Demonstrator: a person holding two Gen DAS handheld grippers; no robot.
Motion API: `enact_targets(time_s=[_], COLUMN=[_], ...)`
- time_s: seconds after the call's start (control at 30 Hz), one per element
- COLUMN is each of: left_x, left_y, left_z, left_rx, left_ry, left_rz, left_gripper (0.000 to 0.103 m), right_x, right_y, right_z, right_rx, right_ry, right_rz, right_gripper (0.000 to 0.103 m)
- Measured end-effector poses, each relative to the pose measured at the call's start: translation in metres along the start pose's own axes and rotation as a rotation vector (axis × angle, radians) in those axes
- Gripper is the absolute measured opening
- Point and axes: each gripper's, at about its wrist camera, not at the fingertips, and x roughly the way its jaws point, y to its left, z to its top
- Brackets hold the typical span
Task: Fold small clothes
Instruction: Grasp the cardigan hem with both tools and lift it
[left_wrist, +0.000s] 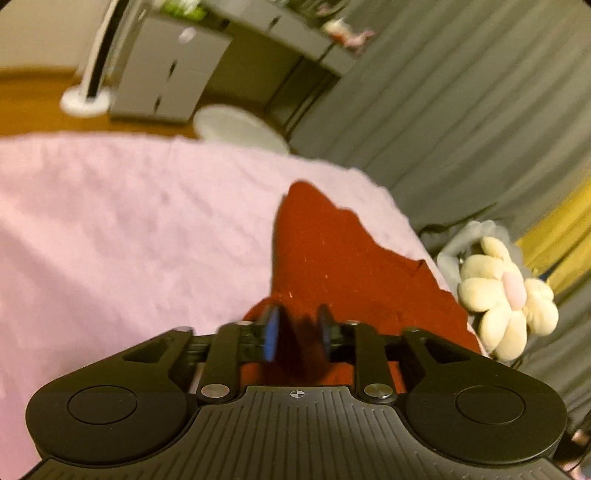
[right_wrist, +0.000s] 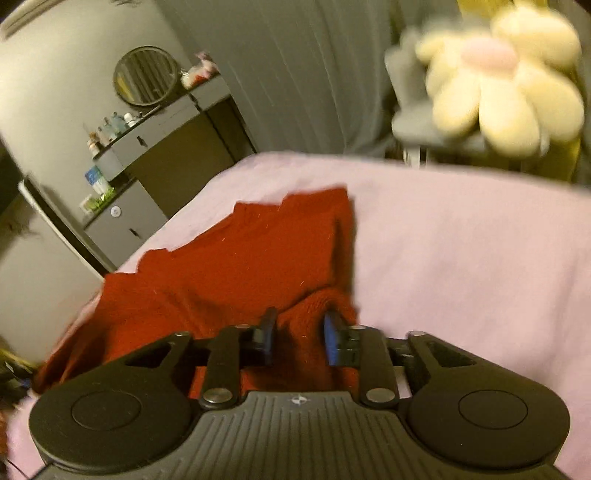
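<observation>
Now: both grippers at near edge of red garment (right_wrist: 240, 258) on pink bed (left_wrist: 110, 221).
Left gripper (left_wrist: 297, 334) fingers parted, cloth between; right gripper (right_wrist: 300, 338) pinches a bunched fold, presumably to lift it.

Garment (left_wrist: 332, 258) lies on blanket (left_wrist: 129, 221), near edge.

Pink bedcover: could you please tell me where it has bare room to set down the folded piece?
In the left wrist view, the pink bedcover lies bare left of the red garment. In the right wrist view, it is bare right of the garment. It is crowded along the edge by the flower plush, and where both sets of jaws meet the cloth.
</observation>
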Motion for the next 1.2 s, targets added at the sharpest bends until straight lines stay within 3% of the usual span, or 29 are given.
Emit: enact_targets(time_s=[0.03, 0.1, 0.17, 0.3, 0.47, 0.57, 0.63, 0.67, 0.73, 0.83, 1.1, 1.2], left_x=[-0.002, -0.001, 0.005, 0.027, 0.057, 0.070, 0.074, 0.072, 0.067, 0.057, 0.015, 0.014], left_y=[0.002, 0.005, 0.006, 0.005, 0.008, 0.016, 0.017, 0.016, 0.012, 0.004, -0.042, -0.060], left_z=[-0.002, -0.005, -0.008, -0.016, -0.013, -0.007, -0.004, -0.004, -0.003, -0.002, 0.035, 0.053], left_rx=[0.045, 0.119, 0.174, 0.226, 0.176, 0.084, 0.058, 0.070, 0.106, 0.139, 0.246, 0.283], left_ry=[-0.016, -0.003, 0.037, 0.090, 0.113, 0.141, 0.144, 0.135, 0.107, 0.078, -0.107, -0.199], left_rz=[-0.006, -0.008, -0.006, -0.019, -0.020, -0.047, -0.024, -0.016, -0.013, -0.005, -0.091, -0.070], left_gripper=[0.046, 0.055, 0.056, 0.068, 0.070, 0.062, 0.039, 0.035, 0.017, 0.013, 0.011, 0.011], right_x=[-0.004, -0.008, -0.005, 0.010, 0.033, 0.048, 0.055, 0.059, 0.061, 0.060, 0.040, 0.043], right_y=[0.004, 0.010, 0.015, 0.025, 0.037, 0.040, 0.040, 0.039, 0.039, 0.038, 0.044, 0.048], right_z=[-0.004, -0.012, -0.018, -0.030, -0.035, -0.032, -0.029, -0.028, -0.029, -0.031, 0.001, 0.027], right_rx=[-0.076, -0.219, -0.295, -0.404, -0.473, -0.476, -0.468, -0.463, -0.465, -0.482, -0.411, -0.369], right_ry=[-0.037, -0.076, -0.078, -0.058, -0.038, -0.022, -0.006, 0.010, 0.016, -0.004, -0.115, -0.169], right_rz=[-0.013, -0.042, -0.022, -0.022, -0.041, -0.055, -0.059, -0.066, -0.088, -0.110, -0.066, -0.071], right_gripper=[0.060, 0.068, 0.069, 0.073, 0.073, 0.069, 0.050, 0.046, 0.030, 0.017, 0.012, 0.012])
